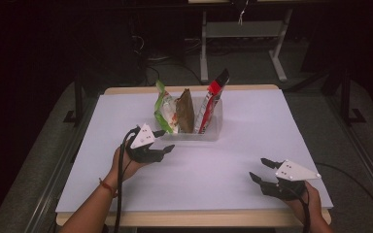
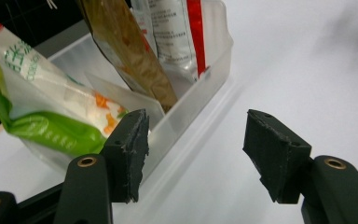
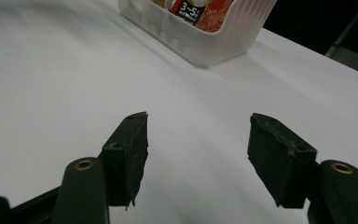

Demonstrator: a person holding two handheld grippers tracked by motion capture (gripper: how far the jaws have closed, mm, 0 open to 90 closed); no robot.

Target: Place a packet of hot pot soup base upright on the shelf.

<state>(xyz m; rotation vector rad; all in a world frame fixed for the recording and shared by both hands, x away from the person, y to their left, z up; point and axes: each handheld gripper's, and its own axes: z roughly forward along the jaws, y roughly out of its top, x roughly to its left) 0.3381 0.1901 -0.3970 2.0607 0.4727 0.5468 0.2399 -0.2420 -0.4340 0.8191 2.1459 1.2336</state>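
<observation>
A clear plastic bin [image 1: 212, 132] stands on the white table, holding three upright snack bags: a green and white one [image 1: 164, 110], a brown one [image 1: 185, 111] and a red and white one [image 1: 211, 99]. My left gripper [image 1: 166, 140] sits just left of the bin's near corner, open, with nothing between its jaws. In the left gripper view the green bag [image 2: 42, 112], the brown bag [image 2: 130, 56] and the bin [image 2: 186, 105] lie just beyond the gripper [image 2: 193, 154]. My right gripper [image 1: 263, 170] rests open near the front right of the table; in its own view the gripper [image 3: 198, 156] faces bare table.
The white table top [image 1: 223, 160] has a wooden front edge. The bin [image 3: 214, 42] shows at the top of the right gripper view. Metal frame legs [image 1: 204, 43] stand on the dark floor behind the table.
</observation>
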